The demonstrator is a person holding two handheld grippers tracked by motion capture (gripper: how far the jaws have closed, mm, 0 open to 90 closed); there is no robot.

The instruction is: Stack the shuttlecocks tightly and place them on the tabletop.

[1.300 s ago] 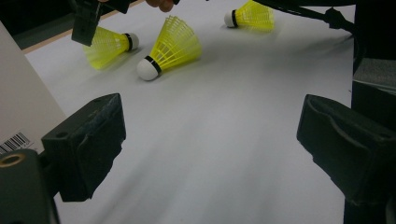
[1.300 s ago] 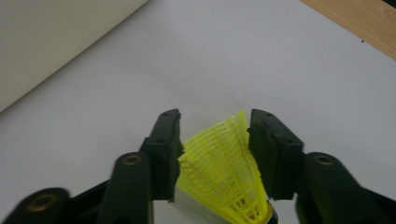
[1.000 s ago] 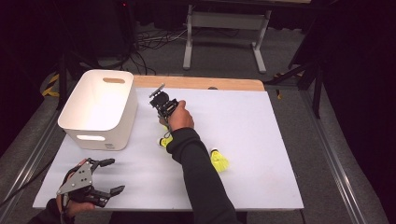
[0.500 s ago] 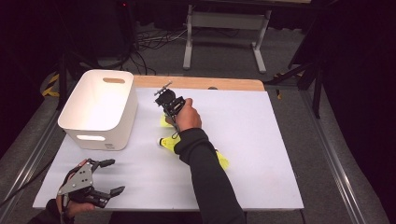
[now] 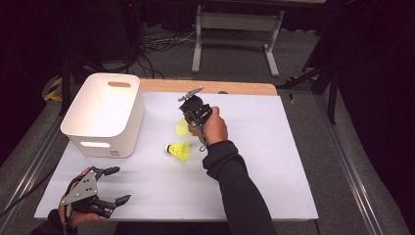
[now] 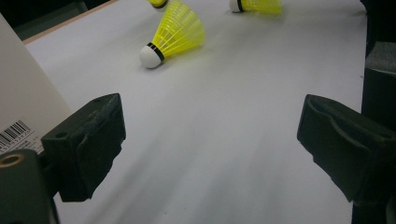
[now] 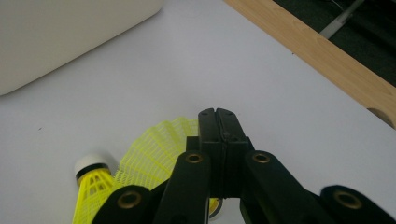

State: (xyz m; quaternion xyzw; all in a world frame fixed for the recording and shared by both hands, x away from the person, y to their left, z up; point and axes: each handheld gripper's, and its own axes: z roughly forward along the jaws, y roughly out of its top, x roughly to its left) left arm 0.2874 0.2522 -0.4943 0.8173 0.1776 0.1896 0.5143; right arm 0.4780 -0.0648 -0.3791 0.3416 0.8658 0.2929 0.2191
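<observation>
the left gripper (image 5: 111,185) sits low at the near left corner of the white table (image 5: 274,161), its jaws spread wide with nothing between them. in the left gripper view the bare tabletop lies between the two black jaws; ahead of them a yellow shuttlecock (image 6: 172,35) lies on its side, white cork toward the left jaw. two more are cut off by the top edge. a white storage bin (image 5: 105,113) stands beyond and just left of this gripper, and its wall with a barcode label (image 6: 15,135) shows beside the left jaw.

the right gripper (image 5: 192,113) is held up over the middle of the table, jaws pressed together; its own view shows the tips meeting over a yellow shuttlecock skirt (image 7: 156,151). whether they pinch the mesh i cannot tell. another shuttlecock (image 7: 93,184) lies partly hidden at that gripper's lower left.
</observation>
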